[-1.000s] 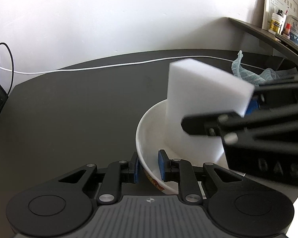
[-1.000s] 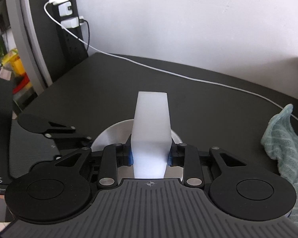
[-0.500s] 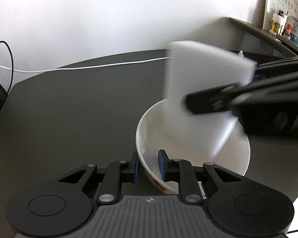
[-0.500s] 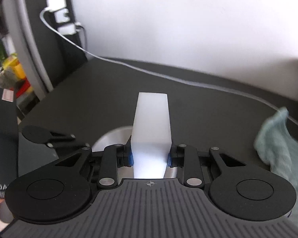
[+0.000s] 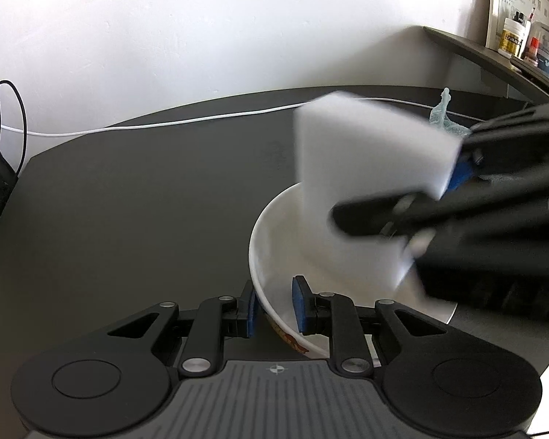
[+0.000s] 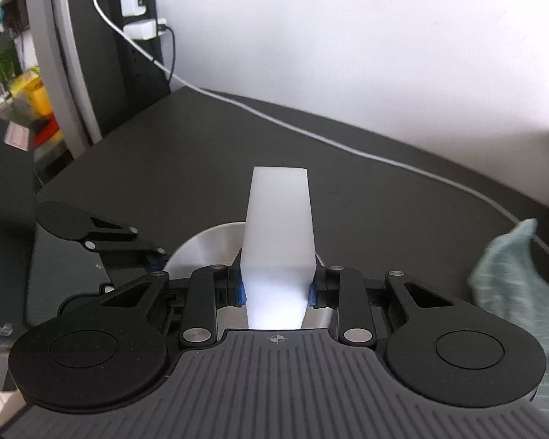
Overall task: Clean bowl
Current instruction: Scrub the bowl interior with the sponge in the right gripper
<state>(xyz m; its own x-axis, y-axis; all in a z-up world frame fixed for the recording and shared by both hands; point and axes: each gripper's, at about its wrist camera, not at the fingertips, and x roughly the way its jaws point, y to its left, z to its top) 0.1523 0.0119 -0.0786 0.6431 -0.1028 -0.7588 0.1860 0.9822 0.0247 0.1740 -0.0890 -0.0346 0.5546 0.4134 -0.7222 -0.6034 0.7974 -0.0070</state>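
**Operator A:** State the finger condition, starting at the pads.

**Operator B:** The left gripper [image 5: 272,305] is clamped on the near rim of the white bowl [image 5: 274,252]: one blue pad sits outside the wall, the other inside. The right gripper [image 6: 276,289] is closed on a white sponge block [image 6: 278,226], blue pads pressing its two flanks and denting them slightly.

**Operator A:** Where is the bowl?

**Operator B:** It stands on the dark tabletop [image 5: 128,201], just ahead of the left gripper, which holds it in place. A coloured print shows on its outer wall below the rim.

**Operator A:** Which step is in hand?

**Operator B:** By my reading, the scrubbing step. The lower end of the sponge block reaches down inside the bowl. The sponge and the right gripper are motion-blurred in the left wrist view.

**Operator A:** What does the next move call for?

**Operator B:** Probably a sweep of the sponge around the inner wall while the left grip resists the drag. The sweep must stay clear of the pad inside the rim.

**Operator A:** What does each view add?

**Operator B:** The left wrist view shows the sponge's broad face, its entry into the bowl and a shelf with small containers [image 5: 512,38]. The right wrist view shows only the sponge's narrow edge, which hides most of the bowl, but adds the pad dents, a teal cloth [image 6: 516,274], the white cable [image 6: 311,135] and the wall chargers [image 6: 135,3].
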